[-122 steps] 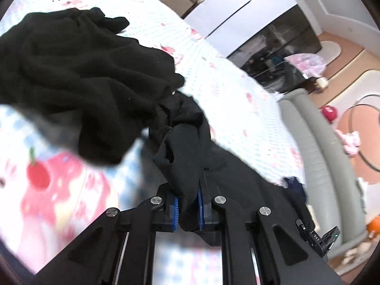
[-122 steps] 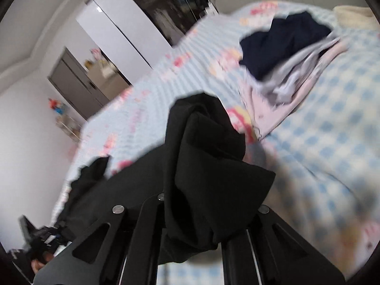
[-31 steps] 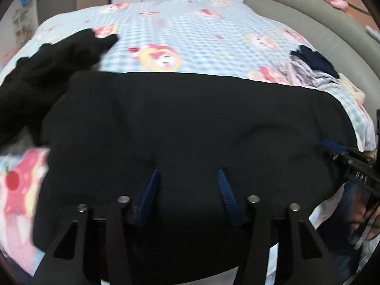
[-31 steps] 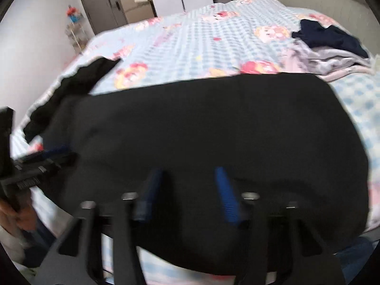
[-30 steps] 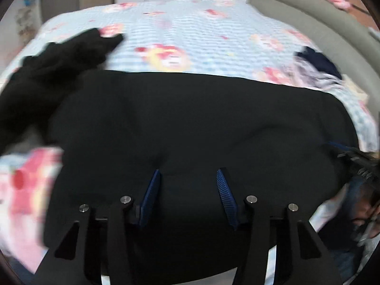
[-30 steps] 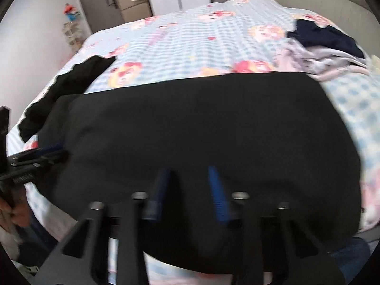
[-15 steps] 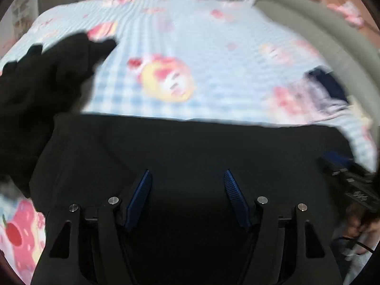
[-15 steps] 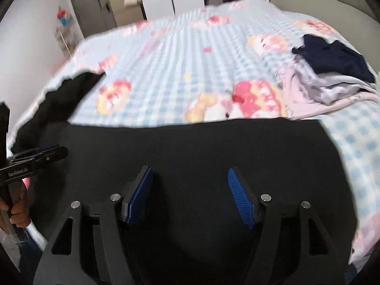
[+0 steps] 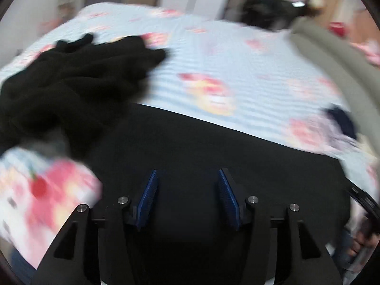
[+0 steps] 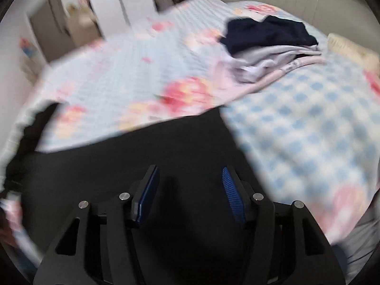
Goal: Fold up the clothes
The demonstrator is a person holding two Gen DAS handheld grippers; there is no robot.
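Left wrist: black garment [image 9: 213,156] flat under both tools [image 9: 188,190] [image 10: 188,188], wide apart.

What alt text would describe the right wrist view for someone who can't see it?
The open right gripper hovers over a flat black garment spread on a blue checked bedsheet. A pile with a navy garment on top lies farther back; the image is motion-blurred.

Soft, even indoor light with no glare; both fisheye views bend strongly at the rims and are motion-blurred, smearing the bedsheet [image 9: 213,54] print.
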